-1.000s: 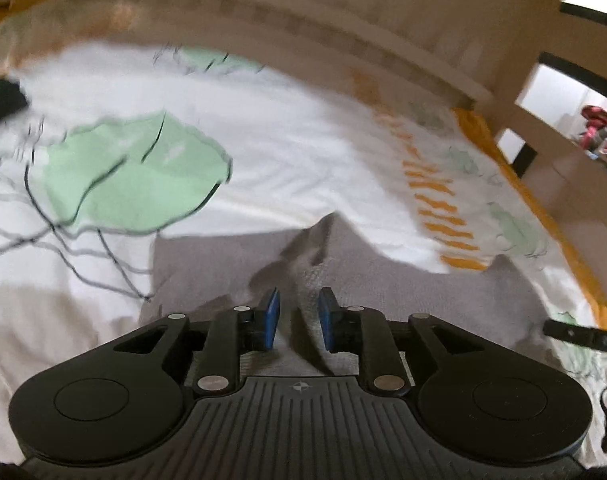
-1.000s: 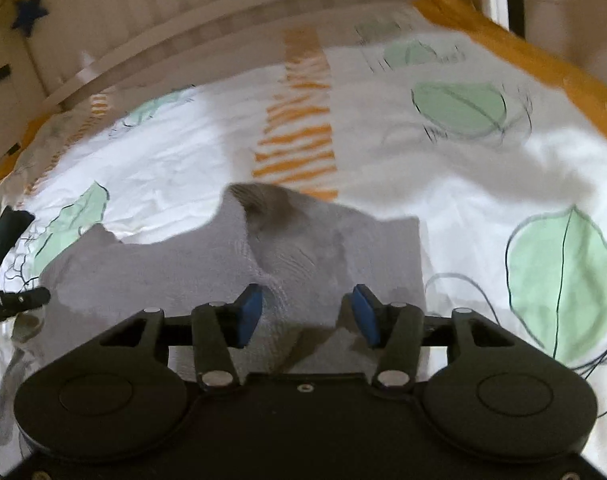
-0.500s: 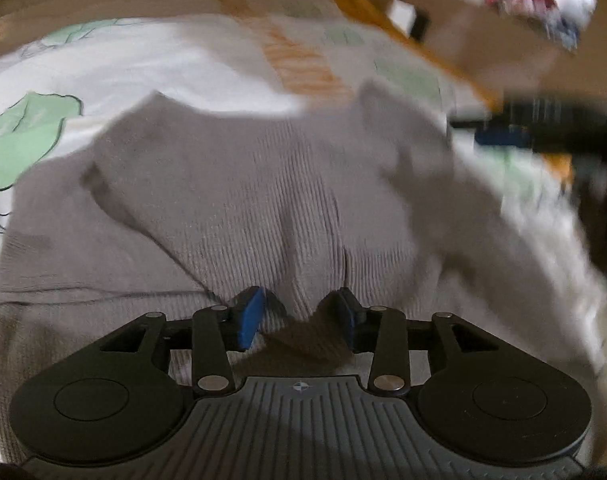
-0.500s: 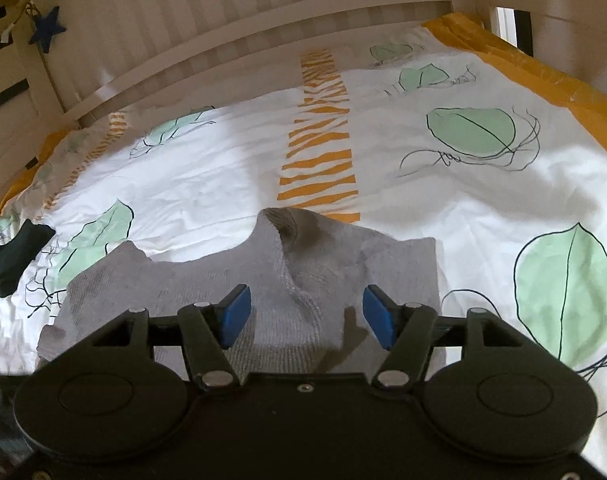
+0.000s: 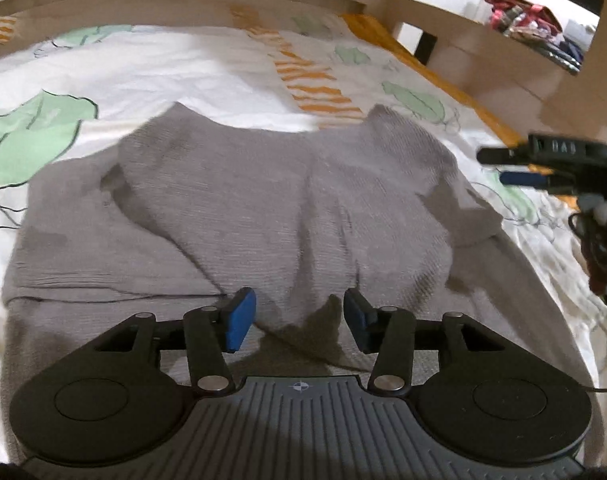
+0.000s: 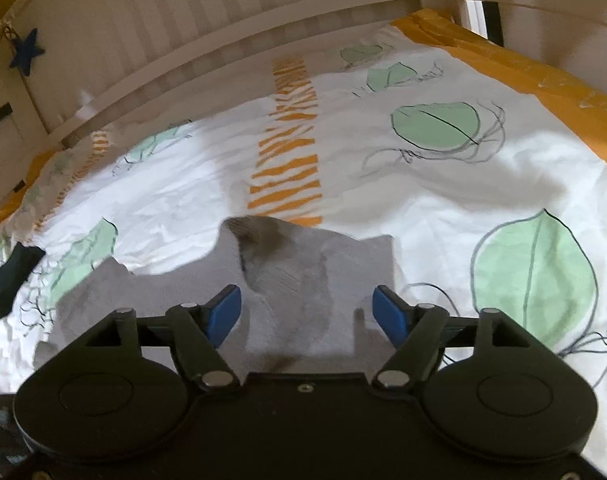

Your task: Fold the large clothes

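A grey knit sweater (image 5: 263,208) lies folded over on the bed, its upper layer rumpled with two raised corners at the far edge. My left gripper (image 5: 299,324) is open and empty just above the sweater's near fold. My right gripper (image 6: 306,314) is open wide and empty over the sweater's right part (image 6: 303,272). The right gripper also shows at the right edge of the left wrist view (image 5: 543,164).
The bed cover (image 6: 383,168) is white with green leaves and orange stripes, with an orange border (image 6: 543,80) at the right. A wooden slatted bed rail (image 6: 223,40) runs along the far side. A dark cloth (image 6: 3,284) lies at the left.
Both grippers have opened and let go of the sweater. The left gripper has drawn back, so the whole folded sweater now shows. The right gripper has opened wider.
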The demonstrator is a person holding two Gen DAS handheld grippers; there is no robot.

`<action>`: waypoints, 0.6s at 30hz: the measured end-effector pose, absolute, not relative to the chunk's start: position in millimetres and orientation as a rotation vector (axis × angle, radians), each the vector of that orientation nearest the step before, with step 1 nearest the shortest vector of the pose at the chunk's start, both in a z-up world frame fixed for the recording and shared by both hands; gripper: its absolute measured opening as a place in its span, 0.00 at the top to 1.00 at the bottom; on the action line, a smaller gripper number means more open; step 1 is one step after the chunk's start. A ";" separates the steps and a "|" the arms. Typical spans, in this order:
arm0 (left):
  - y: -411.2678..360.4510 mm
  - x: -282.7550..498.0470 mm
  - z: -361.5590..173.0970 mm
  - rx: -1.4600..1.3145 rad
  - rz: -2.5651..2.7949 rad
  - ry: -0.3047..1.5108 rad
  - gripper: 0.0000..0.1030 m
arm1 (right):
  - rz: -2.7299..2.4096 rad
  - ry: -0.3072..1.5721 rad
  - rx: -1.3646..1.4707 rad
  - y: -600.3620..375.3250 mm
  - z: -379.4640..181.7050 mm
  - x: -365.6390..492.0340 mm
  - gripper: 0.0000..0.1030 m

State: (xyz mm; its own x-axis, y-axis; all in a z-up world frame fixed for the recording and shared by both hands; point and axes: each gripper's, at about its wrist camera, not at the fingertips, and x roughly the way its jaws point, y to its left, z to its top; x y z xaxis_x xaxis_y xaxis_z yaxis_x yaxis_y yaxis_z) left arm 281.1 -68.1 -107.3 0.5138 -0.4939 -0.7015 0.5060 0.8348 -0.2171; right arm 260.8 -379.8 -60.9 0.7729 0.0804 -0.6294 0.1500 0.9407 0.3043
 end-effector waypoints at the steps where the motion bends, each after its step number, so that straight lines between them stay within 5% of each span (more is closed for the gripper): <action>1: -65.3 280.1 -106.0 0.017 -0.600 0.828 0.48 | -0.044 0.697 0.348 -381.5 -63.3 259.5 0.26; 3: -59.5 275.2 -101.6 0.026 -0.580 0.804 0.35 | -0.054 0.715 0.341 -385.0 -69.5 257.2 0.25; 13: 1.8 254.0 -65.7 -0.103 -0.469 0.676 0.07 | -0.079 0.771 0.444 -400.9 -90.3 230.0 0.15; 18: 41.2 224.5 -68.7 -0.232 -0.410 0.697 0.06 | -0.066 0.773 0.508 -396.9 -88.2 201.4 0.11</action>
